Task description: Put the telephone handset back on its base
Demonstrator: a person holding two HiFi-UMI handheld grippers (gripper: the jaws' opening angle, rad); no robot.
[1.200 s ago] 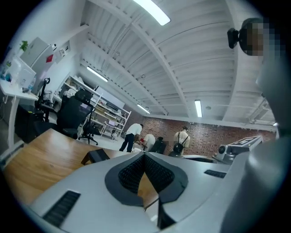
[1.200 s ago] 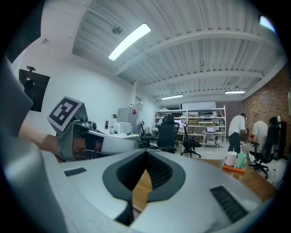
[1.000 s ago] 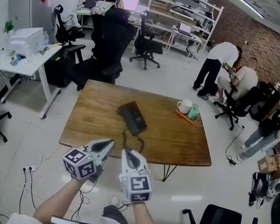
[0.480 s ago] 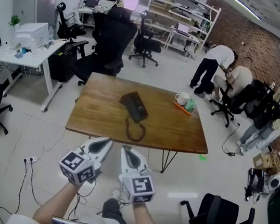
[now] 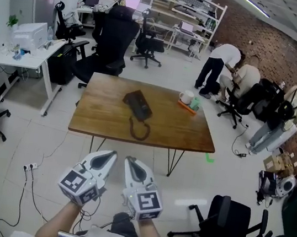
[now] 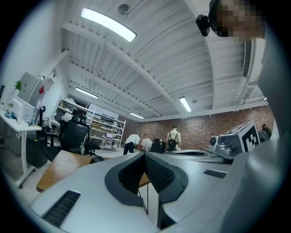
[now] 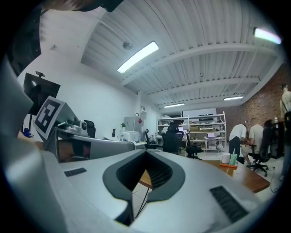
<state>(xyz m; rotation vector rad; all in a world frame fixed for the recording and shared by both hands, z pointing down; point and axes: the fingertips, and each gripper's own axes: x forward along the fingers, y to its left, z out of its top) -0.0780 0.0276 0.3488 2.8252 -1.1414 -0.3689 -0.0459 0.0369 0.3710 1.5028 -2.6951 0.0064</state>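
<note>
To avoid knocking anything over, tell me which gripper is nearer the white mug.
Right. The right gripper hangs short of the table, with the white mug ahead to its right; the left gripper is beside it, further left.

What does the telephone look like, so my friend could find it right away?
Find the big wooden table in the middle of the office. Near its centre lies the telephone, flat and black, its curly cord looping toward the near edge. Its only neighbours, a white mug and green cup on an orange tray, sit at the far right corner.
</note>
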